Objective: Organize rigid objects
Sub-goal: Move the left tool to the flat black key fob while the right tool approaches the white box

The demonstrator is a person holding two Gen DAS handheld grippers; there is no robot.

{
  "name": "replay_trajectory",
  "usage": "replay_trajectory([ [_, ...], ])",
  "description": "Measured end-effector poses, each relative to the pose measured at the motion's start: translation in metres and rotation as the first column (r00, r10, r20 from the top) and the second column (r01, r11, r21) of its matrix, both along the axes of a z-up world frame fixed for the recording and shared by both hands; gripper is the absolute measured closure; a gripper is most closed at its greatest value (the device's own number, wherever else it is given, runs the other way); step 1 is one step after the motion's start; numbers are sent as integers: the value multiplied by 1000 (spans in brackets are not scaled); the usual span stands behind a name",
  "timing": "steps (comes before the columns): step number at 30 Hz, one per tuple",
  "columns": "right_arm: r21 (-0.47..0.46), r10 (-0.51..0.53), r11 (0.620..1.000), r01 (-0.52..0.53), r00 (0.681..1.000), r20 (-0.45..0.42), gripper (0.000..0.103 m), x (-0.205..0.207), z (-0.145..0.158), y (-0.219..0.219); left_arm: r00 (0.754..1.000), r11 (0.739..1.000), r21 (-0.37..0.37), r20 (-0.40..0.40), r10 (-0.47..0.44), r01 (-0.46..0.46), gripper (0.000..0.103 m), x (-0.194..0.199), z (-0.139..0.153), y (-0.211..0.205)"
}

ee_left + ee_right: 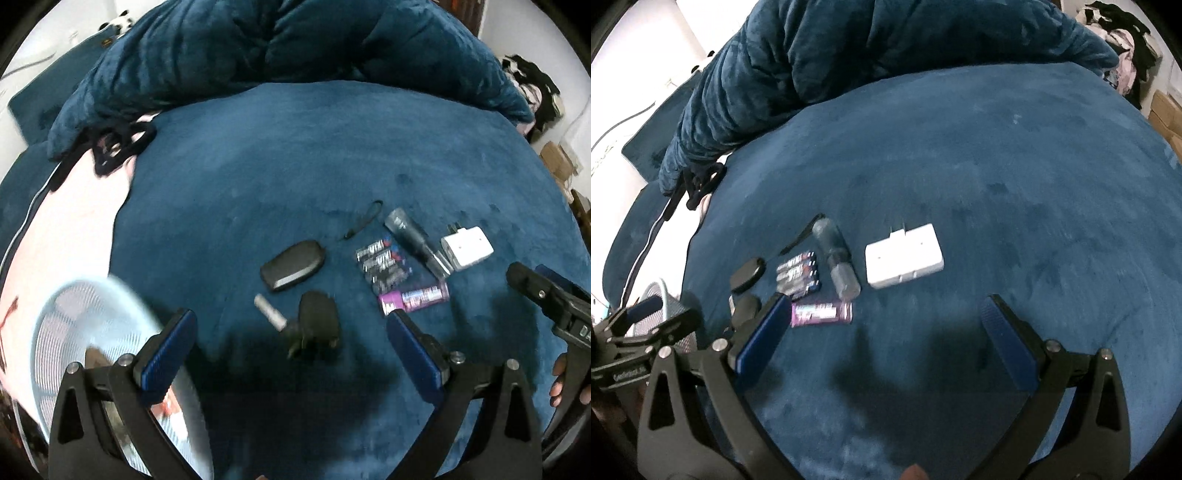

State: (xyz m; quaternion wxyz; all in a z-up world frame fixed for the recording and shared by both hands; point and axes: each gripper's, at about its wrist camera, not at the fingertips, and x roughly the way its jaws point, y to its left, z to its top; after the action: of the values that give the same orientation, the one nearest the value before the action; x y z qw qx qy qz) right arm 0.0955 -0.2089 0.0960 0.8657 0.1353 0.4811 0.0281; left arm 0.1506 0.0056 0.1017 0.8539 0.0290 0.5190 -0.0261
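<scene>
Spread wide and empty, both: left gripper (pixel 291 354) over the black key fob (pixel 318 314), right gripper (pixel 886 332) beside the purple tube (pixel 822 313). Farther toward mid-bed (pixel 1015 166), batteries (pixel 384 267), flashlight (pixel 413 236), white plug adapter (pixel 905 260). Probably light, stiff, slick; best pinched across flat sides.

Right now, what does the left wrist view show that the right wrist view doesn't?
Only the left wrist view: the small silver cylinder lying clear, and the pale blue mesh basket's full round rim. Only the right wrist view: open blue blanket right of the white plug adapter. Both share the battery pack, purple tube and adapter.
</scene>
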Motion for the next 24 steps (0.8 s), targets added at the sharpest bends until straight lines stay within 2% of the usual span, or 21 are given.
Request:
replay_trajectory([
  [2, 8, -5, 1000, 5, 1000, 17, 0, 3, -5, -7, 1000, 1000, 15, -3, -22, 22, 3, 16, -7, -5],
  [4, 9, -19, 1000, 19, 1000, 12, 0, 5, -12, -15, 999, 999, 37, -16, -30, 30, 9, 30, -18, -8],
  [5, 7, -28, 1000, 28, 1000, -4, 0, 8, -17, -20, 999, 999, 47, -25, -26, 28, 17, 38, -24, -8],
  [13, 18, -50, 999, 50, 999, -10, 0, 23, -29, -34, 996, 998, 63, -89, -3, 8, 23, 71, -65, -12],
  [16, 29, -50, 998, 51, 999, -19, 0, 25, -33, -33, 993, 997, 75, -117, 11, -3, 35, 79, -78, -12],
  [17, 32, -51, 998, 52, 998, -23, 0, 24, -34, -34, 992, 998, 68, -126, 12, -3, 43, 81, -81, -12],
  [21, 30, -51, 998, 51, 999, -14, 0, 25, -32, -33, 992, 999, 15, -118, 54, -52, 57, 86, -85, -4],
  [24, 34, -51, 998, 51, 999, -12, 0, 26, -34, -33, 986, 990, -53, -114, 123, -130, 62, 91, -85, 9],
])
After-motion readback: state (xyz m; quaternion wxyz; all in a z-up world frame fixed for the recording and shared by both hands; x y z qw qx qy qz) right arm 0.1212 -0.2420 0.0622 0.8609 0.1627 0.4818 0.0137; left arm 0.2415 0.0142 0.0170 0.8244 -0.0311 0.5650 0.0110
